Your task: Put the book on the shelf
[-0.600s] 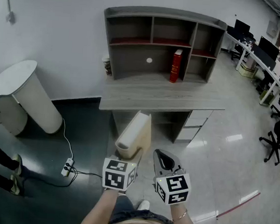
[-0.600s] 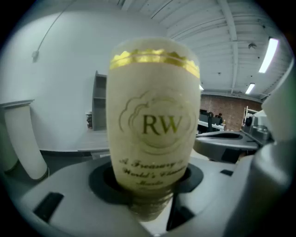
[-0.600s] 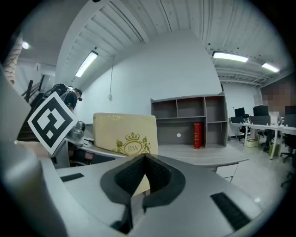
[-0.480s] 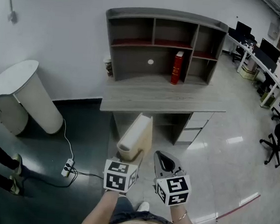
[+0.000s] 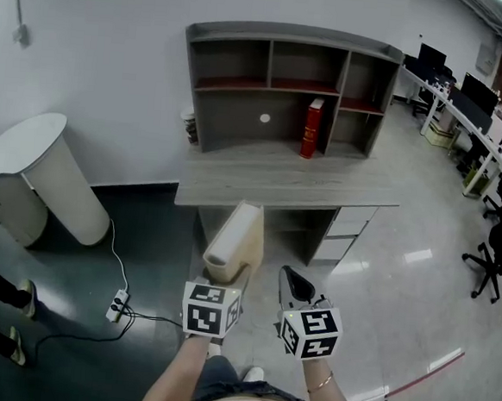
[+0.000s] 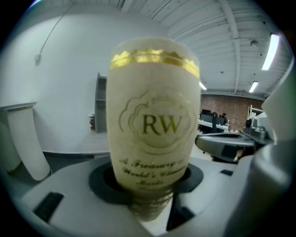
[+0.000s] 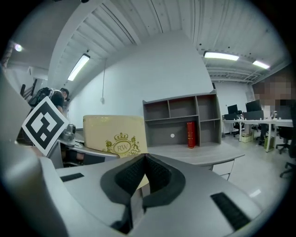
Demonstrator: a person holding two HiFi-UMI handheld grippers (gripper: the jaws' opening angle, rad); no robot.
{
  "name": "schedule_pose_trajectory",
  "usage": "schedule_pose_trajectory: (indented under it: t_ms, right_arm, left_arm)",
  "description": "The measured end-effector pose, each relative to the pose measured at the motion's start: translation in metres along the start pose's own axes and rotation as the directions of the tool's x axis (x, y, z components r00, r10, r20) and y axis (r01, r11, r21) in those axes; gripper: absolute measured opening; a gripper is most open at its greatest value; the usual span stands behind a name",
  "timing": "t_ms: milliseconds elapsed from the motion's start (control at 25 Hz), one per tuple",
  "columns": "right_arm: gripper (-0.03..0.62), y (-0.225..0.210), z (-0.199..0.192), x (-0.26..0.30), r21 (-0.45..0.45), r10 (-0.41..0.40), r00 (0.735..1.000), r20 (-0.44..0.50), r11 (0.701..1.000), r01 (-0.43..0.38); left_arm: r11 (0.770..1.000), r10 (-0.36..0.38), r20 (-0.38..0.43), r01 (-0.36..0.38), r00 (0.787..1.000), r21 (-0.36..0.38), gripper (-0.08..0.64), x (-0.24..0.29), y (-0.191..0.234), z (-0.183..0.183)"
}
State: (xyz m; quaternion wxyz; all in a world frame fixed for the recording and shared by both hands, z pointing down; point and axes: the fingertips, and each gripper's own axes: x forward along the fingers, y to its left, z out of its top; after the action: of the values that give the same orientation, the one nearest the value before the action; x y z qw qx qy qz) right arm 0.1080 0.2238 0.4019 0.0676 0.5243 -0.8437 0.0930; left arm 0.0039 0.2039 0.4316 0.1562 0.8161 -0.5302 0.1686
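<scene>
The person keeps both forearms stretched fwd from the body, low, side by side & near each other; the left gripper (image 5: pixel 222 275) is clamped on the lower end of the cream book (image 5: pixel 238 237), pads on both covers, the spine w/ gold "RW" turned to its camera; the book points up & fwd toward the desk (image 5: pixel 235 181), in the air, well apart from the shelf (image 5: pixel 290 36) that stands on the desk; the right gripper (image 5: pixel 294 285) is just beside the book, jaws together, nothing btw them; a red book (image 5: pixel 312 128) stands upright in the shelf's lower part.
</scene>
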Motion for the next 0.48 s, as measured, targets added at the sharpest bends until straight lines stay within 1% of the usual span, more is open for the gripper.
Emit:
schedule_pose_trajectory:
  t_ms: [240,480]
  right_arm:
    - [0.009,-0.015,0.020,0.005,0.028,-0.032,0.997,0.066,0.999,0.030]
    - [0.009,-0.017,0.032,0.018,0.035,-0.019,0.996,0.088,0.999,0.016]
  left_arm:
    - [1.000,0.018,0.024,-0.018,1.000,0.018,0.229,0.002,0.006,0.016]
    - [0.999,0.029,0.031,-0.030,0.999,0.012,0.229,0.014,0.015,0.030]
